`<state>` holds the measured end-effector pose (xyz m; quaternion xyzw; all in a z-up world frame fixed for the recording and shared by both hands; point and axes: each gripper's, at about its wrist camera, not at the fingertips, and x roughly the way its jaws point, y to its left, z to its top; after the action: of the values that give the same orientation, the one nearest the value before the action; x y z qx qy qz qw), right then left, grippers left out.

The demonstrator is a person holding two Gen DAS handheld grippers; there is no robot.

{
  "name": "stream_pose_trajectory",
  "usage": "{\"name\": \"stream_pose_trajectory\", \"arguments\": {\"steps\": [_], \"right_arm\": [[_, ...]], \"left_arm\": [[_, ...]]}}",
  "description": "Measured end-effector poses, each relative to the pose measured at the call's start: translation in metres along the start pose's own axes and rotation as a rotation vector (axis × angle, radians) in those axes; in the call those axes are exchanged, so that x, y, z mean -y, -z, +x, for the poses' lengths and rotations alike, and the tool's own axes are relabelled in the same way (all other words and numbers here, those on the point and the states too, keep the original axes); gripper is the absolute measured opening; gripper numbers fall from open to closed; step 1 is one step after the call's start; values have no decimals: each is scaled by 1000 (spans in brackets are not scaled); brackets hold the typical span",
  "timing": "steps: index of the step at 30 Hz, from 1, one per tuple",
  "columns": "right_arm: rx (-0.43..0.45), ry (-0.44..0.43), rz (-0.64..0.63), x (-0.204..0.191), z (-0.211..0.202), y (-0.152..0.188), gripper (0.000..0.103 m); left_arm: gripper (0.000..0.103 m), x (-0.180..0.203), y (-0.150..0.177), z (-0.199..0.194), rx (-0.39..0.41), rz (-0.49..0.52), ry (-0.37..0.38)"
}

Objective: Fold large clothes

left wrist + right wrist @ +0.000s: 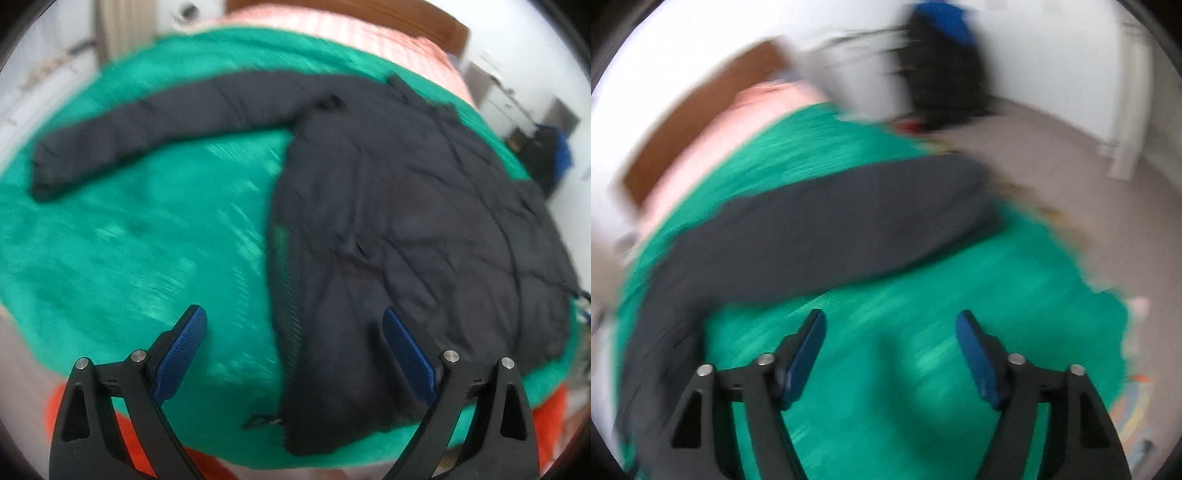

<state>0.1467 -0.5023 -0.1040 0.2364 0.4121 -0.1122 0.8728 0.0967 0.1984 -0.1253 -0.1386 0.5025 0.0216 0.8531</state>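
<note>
Open green blanket (140, 240) lies left of the dark jacket (406, 221); its sleeve (147, 136) stretches across the far side.

The left wrist view looks down and forward along its own spread fingers (188, 343), hovering above the near edge of the bed and taking in nearly the whole green blanket (122, 240). The dark jacket (406, 221) fills its right half, one sleeve stretching off to the left. The pink bedding (332, 29) and wooden headboard (436, 26) sit at the far top. The right wrist view, heavily blurred, faces across the bed from a tilted angle, its fingers (809, 350) above bare green blanket (886, 369), the jacket (831, 229) crossing mid-frame, floor (1071, 147) beyond. Both views share the blanket, the jacket, the pink bedding and the headboard.
</note>
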Motion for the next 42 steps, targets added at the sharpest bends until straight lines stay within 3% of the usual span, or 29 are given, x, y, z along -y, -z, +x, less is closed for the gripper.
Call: {"name": "stream_pose_trajectory", "arguments": {"steps": [2, 4, 5, 7, 9, 10, 11, 13, 14, 17, 19, 21, 23, 25, 27, 29, 30, 32, 33, 35, 39, 42], "right_arm": [[-84, -277, -66, -49, -4, 46, 88], [-183, -423, -107, -85, 5, 84, 88], [-224, -442, -132, -100, 14, 104, 88], [-261, -407, -182, -121, 33, 131, 85], [-224, -335, -210, -128, 35, 152, 71], [-223, -346, -207, -129, 33, 149, 45], [-237, -397, -179, -129, 28, 145, 25], [-239, -432, -141, -129, 10, 138, 21], [-238, -456, -126, -130, 0, 136, 21], [-255, -527, -51, -140, -19, 137, 20], [-270, -463, -69, -133, -9, 153, 20], [-313, -369, -71, -130, 21, 178, 21], [-332, -371, -44, -131, 32, 190, 21], [-308, -347, -98, -137, 19, 186, 24], [-261, -297, -193, -146, 3, 186, 34], [-218, -251, -233, -149, -2, 185, 60], [-176, -233, -241, -151, -11, 184, 64], [-82, -197, -253, -144, -29, 178, 67], [-4, -160, -270, -142, -46, 172, 67], [132, -103, -302, -143, -71, 166, 79], [323, -90, -338, -162, -101, 160, 87], [363, -103, -375, -175, -102, 161, 89]], "left_arm": [[97, 4, 4, 15, -45, 13, 77], [100, 14, 9, 27, -67, 39, 136], [103, 20, 11, 30, -65, 59, 141], [102, 32, 14, 37, -65, 109, 84], [84, 39, 14, 35, -62, 132, 56], [65, 40, 13, 32, -61, 137, 55], [44, 39, 11, 26, -65, 133, 67], [25, 31, 4, 13, -72, 94, 117], [21, 26, 0, 4, -67, 73, 145], [18, 17, -4, -17, -36, 45, 174], [18, 15, 5, -13, -48, 56, 143], [19, 15, 16, 6, -83, 84, 95], [20, 23, 28, 18, -75, 134, 34], [21, 34, 32, 15, -39, 181, -17], [28, 42, 35, 10, -14, 201, -47], [47, 43, 36, 0, 18, 182, -63], [54, 42, 33, -6, 39, 157, -49], [79, 42, 29, -25, 107, 113, -30], [84, 40, 28, -39, 154, 94, -32], [97, 38, 25, -64, 256, 72, -57], [100, 40, 13, -96, 417, 37, -88], [101, 51, 13, -103, 480, 10, -96]]}}
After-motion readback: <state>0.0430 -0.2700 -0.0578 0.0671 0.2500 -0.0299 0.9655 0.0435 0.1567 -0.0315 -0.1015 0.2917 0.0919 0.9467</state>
